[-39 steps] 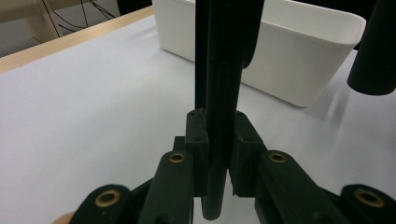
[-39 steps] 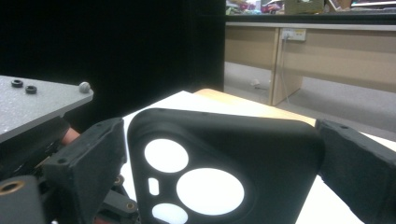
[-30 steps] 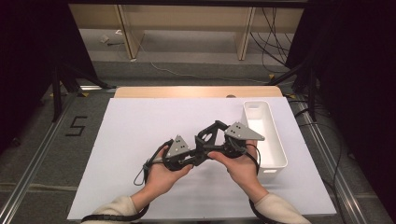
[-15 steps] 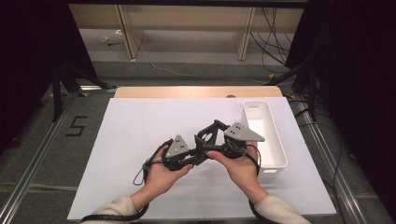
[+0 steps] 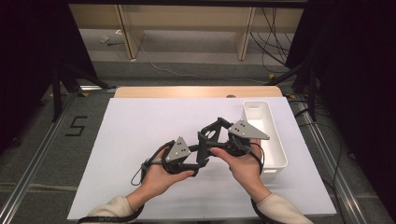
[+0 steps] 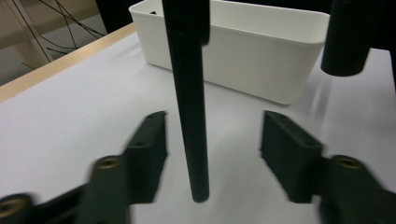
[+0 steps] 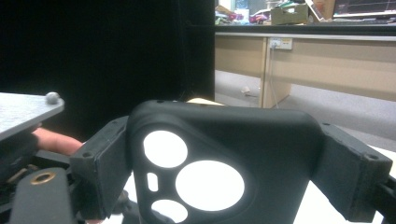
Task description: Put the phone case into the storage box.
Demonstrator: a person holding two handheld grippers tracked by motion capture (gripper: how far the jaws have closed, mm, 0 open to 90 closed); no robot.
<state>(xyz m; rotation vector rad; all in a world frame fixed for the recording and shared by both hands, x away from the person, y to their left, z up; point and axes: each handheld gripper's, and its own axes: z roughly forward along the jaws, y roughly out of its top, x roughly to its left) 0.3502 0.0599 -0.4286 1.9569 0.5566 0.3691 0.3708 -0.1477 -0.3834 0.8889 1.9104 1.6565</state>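
**Phone case passed between grippers over the table**

On the white table [image 5: 140, 135], beside a white bin [image 5: 273, 140], a black phone case [image 7: 224, 172] sits clamped across its side edges in the right hand-held gripper [image 5: 219, 140]. It looks light, thin and flexible; edges suit gripping. The left hand-held gripper [image 6: 210, 154], held low and level, has just been opening, its jaws clear of the case's edge between them.

two black grippers are seen, the left gripper [image 5: 201, 150] and right gripper [image 5: 208, 132], each topped by a grey three-cornered plate with dark screws; black cables trail behind; cream sleeves are worn.
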